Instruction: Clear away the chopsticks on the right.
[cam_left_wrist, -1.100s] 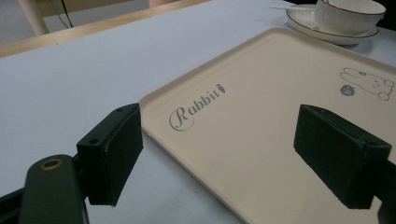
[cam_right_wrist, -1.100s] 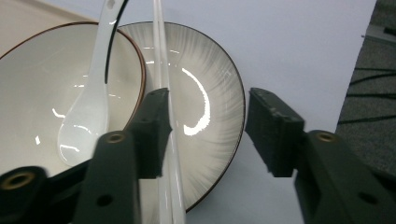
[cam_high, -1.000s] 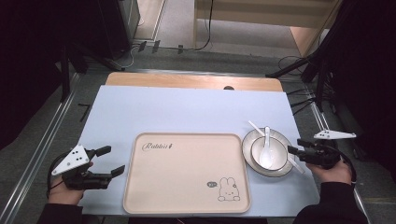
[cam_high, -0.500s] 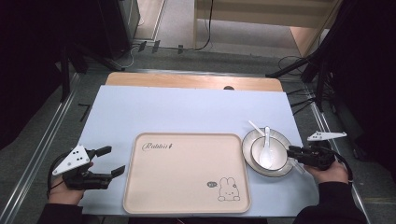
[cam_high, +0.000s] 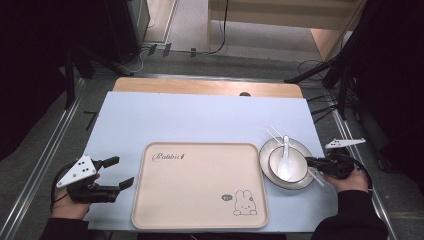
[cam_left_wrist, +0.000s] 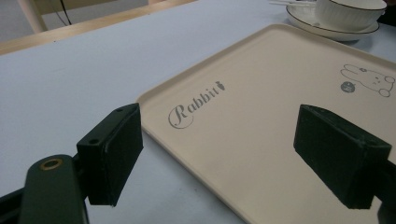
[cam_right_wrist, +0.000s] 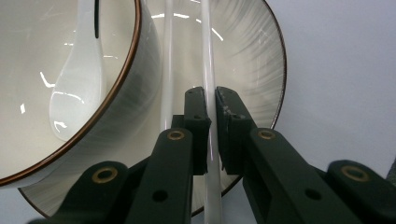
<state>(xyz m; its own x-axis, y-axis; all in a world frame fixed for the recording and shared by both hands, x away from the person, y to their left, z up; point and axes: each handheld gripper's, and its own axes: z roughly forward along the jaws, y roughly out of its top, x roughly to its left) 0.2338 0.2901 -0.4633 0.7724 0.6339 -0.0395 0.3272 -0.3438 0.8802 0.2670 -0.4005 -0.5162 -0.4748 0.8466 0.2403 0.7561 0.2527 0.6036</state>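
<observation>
While our right claw (cam_right_wrist: 211, 128) pinches one white chopstick (cam_right_wrist: 207, 56) lying lengthwise straight ahead, its twin (cam_right_wrist: 167, 60) lies just left; our left claw (cam_left_wrist: 233, 158) gapes.

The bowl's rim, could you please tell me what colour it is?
Brown: a thin band around the white bowl, clearest in the right gripper view.

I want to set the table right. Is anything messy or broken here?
Nothing is spilled or broken. The spoon lies in the bowl on its plate. The right gripper pinches one chopstick; the other chopstick lies beside it, loose on the plate.
</observation>
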